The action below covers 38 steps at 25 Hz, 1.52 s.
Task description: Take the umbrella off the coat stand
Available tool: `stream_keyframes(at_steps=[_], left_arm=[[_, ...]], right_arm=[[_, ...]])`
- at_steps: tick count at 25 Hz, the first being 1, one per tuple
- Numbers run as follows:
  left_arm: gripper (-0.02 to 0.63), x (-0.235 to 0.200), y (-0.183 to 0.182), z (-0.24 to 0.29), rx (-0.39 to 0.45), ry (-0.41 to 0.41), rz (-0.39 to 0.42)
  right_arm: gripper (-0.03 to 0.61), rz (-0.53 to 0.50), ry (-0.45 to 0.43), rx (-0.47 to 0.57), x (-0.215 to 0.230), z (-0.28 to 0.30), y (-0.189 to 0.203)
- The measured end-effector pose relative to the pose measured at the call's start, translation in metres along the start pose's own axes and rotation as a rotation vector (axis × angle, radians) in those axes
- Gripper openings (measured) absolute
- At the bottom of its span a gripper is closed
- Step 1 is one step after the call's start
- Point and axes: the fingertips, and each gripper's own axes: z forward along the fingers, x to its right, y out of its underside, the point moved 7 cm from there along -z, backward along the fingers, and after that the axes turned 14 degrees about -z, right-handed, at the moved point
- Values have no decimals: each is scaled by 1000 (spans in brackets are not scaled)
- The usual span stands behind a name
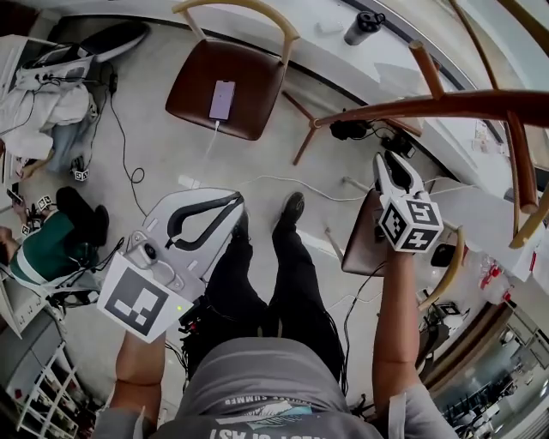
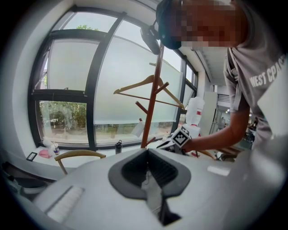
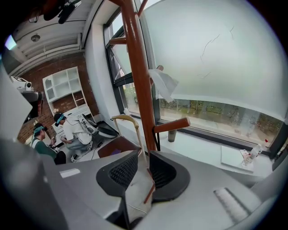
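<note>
The red-brown wooden coat stand (image 1: 429,107) reaches across the upper right of the head view. Its pole (image 3: 139,90) rises just beyond my right gripper (image 3: 144,155), and a short peg (image 3: 171,125) juts out right above the jaws. That gripper (image 1: 386,163) is open, a gap between its pads and nothing in it. My left gripper (image 1: 232,201) hangs lower at the left, shut and empty. Its own view shows the stand (image 2: 150,112) farther off, bearing a wooden hanger (image 2: 148,87). I cannot make out an umbrella in any view.
A brown chair (image 1: 249,81) with a phone (image 1: 222,99) on its seat stands ahead of my feet. Another chair (image 1: 364,244) is below the right gripper. Cables cross the floor. People sit at the left (image 1: 47,249). A dark bottle (image 1: 364,26) stands on the window ledge.
</note>
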Motion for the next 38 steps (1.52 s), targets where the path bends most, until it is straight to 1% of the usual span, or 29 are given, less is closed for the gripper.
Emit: stream_keyframes(at_steps=[15, 25, 28, 33, 38], left_arm=[[2, -17, 33, 19, -34, -29, -76], [2, -30, 56, 31, -62, -40, -124], [2, -34, 62, 33, -76, -39, -133], [3, -44, 71, 37, -81, -45, -154], [2, -49, 79, 41, -95, -48, -173]], right_arm=[[112, -2, -26, -73, 11, 58, 47], [160, -22, -35, -112, 20, 101, 73], [172, -40, -32, -111, 24, 113, 75], [198, -102, -43, -112, 26, 139, 73], [207, -145, -48, -117, 31, 158, 76]])
